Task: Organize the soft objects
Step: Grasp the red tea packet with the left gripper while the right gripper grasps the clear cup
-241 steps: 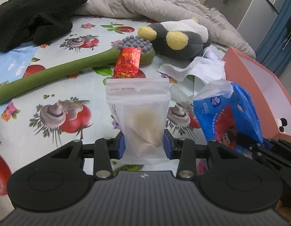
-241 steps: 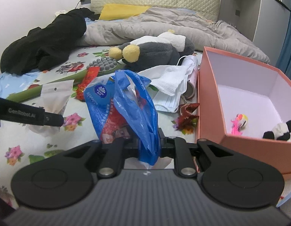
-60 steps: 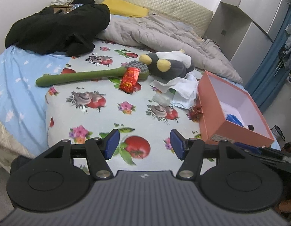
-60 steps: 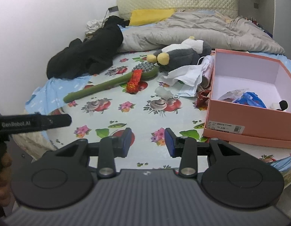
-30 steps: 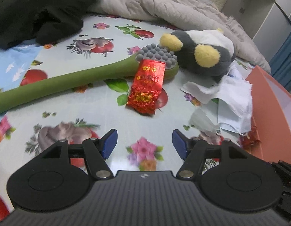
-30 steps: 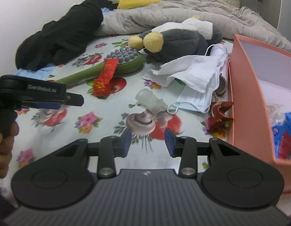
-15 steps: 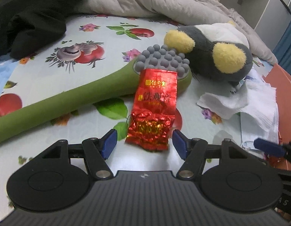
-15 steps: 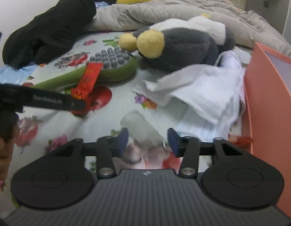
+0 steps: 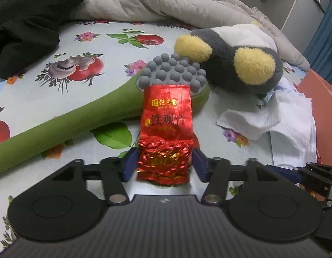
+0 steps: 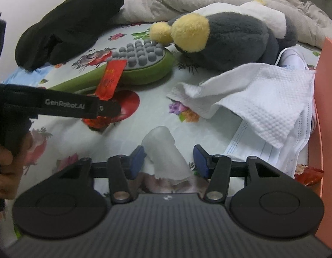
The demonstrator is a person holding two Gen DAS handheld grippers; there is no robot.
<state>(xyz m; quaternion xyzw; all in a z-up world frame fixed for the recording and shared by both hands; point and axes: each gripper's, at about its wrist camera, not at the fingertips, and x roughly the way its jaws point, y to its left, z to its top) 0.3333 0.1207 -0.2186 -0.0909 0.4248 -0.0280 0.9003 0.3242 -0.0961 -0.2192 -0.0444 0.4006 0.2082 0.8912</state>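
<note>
A bed with a fruit-print sheet (image 9: 65,94) is carrying everything. Against the green massager (image 9: 101,111), the left hand-held gripper (image 9: 165,164) is closing, jaws half-wide, around the red tea packet (image 9: 166,129). Right of the massager, the right hand-held gripper (image 10: 169,160) is closing around a pale tissue roll (image 10: 166,152), not yet clamping.

Crinkled foil tea packet (image 9: 165,137): shiny red with gold lettering, centre of frame.
Long-handled soft massager (image 9: 80,118): olive green, with a head of grey round nubs.
Plush toy (image 9: 234,58): dark grey, yellow patches, white top, upper right.
Bedsheet (image 9: 84,49): pale, printed with red tomatoes, mushrooms, flowers.
Heaped garment (image 9: 28,15): black, upper left.
Rumpled quilt (image 9: 166,2): greyish beige.
Cardboard box (image 10: 326,99): salmon pink, right edge.
Embossed paper towel (image 10: 258,99): white.
</note>
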